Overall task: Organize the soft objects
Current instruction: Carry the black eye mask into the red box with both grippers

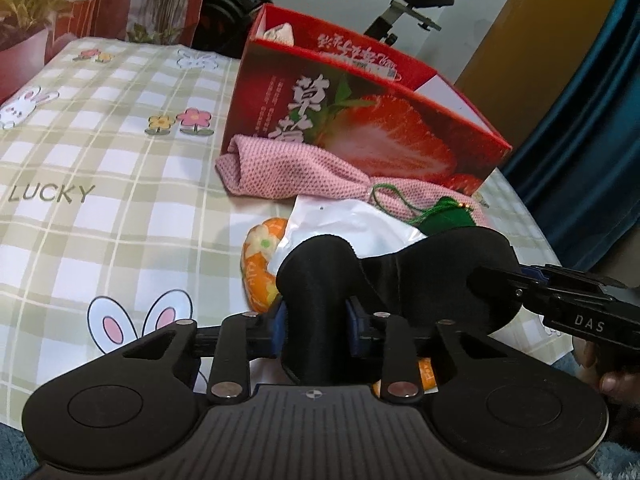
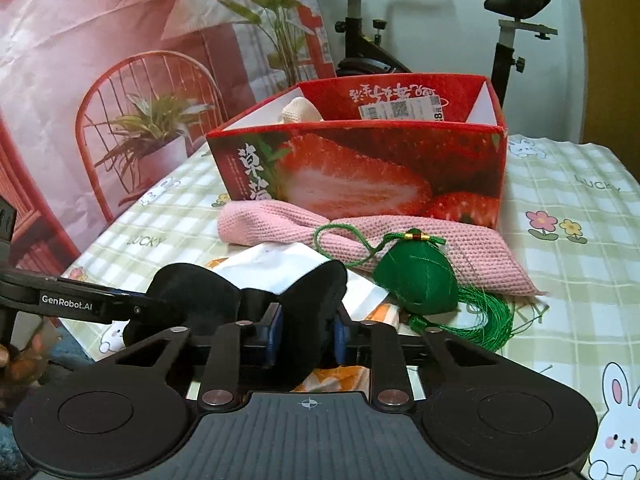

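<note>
A black soft eye mask (image 1: 400,276) hangs stretched between both grippers above the table. My left gripper (image 1: 316,320) is shut on one lobe of it, the blue pads pressing the fabric. My right gripper (image 2: 306,332) is shut on the other lobe of the eye mask (image 2: 316,292). In the left wrist view the right gripper (image 1: 496,284) comes in from the right. In the right wrist view the left gripper (image 2: 152,306) comes in from the left. Behind stands an open red strawberry box (image 2: 360,168) with a cream item (image 2: 300,110) inside.
A pink knitted cloth (image 2: 440,240) lies against the box front. On it rests a green tasselled sachet (image 2: 416,280). A white plastic packet (image 1: 348,220) and an orange floral soft piece (image 1: 260,264) lie under the mask. An exercise bike (image 2: 360,32) stands behind the checked tablecloth (image 1: 120,160).
</note>
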Motion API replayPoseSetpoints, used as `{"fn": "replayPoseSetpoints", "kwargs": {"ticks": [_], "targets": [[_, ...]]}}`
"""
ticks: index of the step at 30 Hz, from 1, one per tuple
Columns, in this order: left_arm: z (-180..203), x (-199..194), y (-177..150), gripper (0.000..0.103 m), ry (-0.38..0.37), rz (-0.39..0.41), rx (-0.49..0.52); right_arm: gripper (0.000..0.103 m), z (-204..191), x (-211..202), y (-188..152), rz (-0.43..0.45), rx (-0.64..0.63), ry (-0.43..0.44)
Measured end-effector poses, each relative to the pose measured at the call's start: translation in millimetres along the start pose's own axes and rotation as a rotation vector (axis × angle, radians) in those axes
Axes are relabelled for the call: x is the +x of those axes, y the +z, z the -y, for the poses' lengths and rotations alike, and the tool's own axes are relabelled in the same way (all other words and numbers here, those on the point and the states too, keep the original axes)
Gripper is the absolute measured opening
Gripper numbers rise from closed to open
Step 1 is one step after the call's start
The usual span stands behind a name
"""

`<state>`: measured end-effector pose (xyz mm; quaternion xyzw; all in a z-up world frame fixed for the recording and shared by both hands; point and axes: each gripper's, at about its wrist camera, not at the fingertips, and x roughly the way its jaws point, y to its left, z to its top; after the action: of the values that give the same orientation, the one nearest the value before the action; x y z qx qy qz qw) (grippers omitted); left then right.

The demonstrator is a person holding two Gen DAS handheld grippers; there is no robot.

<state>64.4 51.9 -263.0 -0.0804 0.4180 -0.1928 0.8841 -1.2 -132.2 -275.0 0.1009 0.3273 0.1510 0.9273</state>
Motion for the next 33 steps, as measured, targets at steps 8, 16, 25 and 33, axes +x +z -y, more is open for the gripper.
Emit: {"fn": "replayPoseSetpoints", "kwargs": {"ticks": [8, 16, 25, 33], "targets": [[7, -28, 19, 0.020, -0.022, 0.090, 0.022, 0.021, 2, -12, 19, 0.040, 0.021, 0.033], [23, -58, 71, 0.020, -0.015, 0.232, 0.066, 0.021, 3, -26, 78, 0.154, -0.007, 0.058], [46, -50, 140, 0.020, 0.038, 0.344, 0.128, 0.020, 10, -16, 155, 0.252, -0.050, 0.020], [60, -5, 189, 0.020, 0.111, 0.303, 0.198, 0.020, 37, 30, 195, 0.209, 0.005, -0.036]]}}
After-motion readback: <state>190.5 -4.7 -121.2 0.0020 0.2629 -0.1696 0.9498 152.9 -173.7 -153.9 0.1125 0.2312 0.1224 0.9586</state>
